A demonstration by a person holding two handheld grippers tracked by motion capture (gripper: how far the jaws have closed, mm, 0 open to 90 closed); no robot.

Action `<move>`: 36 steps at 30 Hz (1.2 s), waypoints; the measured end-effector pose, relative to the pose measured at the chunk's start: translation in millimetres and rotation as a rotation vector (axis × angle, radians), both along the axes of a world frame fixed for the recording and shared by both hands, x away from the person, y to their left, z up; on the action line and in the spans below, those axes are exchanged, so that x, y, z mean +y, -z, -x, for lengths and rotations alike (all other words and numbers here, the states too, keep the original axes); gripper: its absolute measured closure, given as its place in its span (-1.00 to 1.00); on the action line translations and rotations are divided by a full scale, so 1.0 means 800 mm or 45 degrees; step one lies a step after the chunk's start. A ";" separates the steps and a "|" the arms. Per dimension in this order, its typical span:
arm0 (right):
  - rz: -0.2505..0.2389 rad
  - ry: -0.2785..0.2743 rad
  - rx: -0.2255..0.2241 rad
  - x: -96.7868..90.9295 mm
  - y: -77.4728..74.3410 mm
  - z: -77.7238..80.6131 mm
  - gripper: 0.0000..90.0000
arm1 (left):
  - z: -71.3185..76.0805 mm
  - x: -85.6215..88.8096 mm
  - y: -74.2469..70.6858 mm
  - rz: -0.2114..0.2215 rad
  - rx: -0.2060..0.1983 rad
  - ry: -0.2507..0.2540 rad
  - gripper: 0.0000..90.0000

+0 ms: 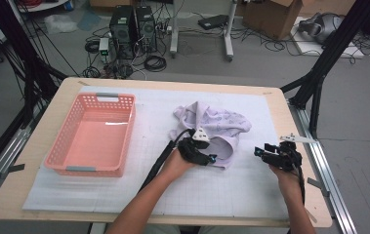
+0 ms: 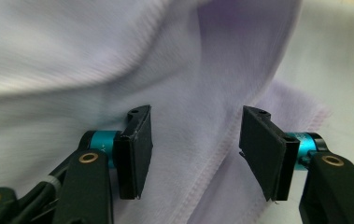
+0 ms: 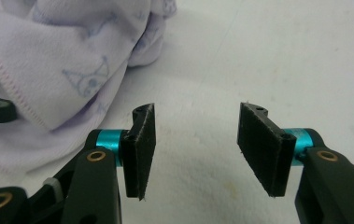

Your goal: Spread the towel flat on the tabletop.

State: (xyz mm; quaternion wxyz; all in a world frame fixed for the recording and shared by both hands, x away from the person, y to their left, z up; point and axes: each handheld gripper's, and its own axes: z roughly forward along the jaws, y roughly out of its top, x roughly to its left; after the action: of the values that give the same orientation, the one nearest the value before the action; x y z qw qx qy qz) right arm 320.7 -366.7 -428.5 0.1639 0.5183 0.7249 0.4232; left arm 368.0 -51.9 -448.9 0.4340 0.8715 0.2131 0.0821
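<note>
One lilac cloth (image 1: 215, 130), crumpled, sits mid-mat on the white gridded mat (image 1: 251, 190), a bit right of centre; faint cartoon prints on it show in the right gripper view (image 3: 86, 79). Left gripper (image 1: 206, 157) is right at its near edge; in the left gripper view the stitched hem (image 2: 207, 172) runs btwn the two pads, jaws apart, not pinching the fabric. Right gripper (image 1: 259, 151) sits off to the cloth's right, apart from it, jaws spread w/ bare mat btwn them. One pink basket (image 1: 55, 146) stands at the mat's left, well apart from the cloth. Two hands, two grippers, one table (image 1: 16, 195).
</note>
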 end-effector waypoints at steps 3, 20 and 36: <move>-0.010 -0.020 0.010 0.000 0.006 0.005 0.02 | -0.002 -0.002 -0.001 -0.015 -0.021 -0.024 0.12; -0.005 -0.082 0.035 0.031 0.023 -0.008 0.14 | -0.016 0.098 -0.060 0.465 -0.019 -0.201 0.89; -0.054 -0.211 0.044 0.113 0.026 -0.041 0.18 | -0.020 0.133 -0.053 0.432 -0.037 -0.384 0.89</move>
State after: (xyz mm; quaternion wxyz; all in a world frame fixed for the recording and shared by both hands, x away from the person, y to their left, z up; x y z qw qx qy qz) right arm 353.7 -276.6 -449.1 0.1047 0.4671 0.7588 0.4417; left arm 384.0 54.6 -406.9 0.5601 0.7431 0.3454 0.1217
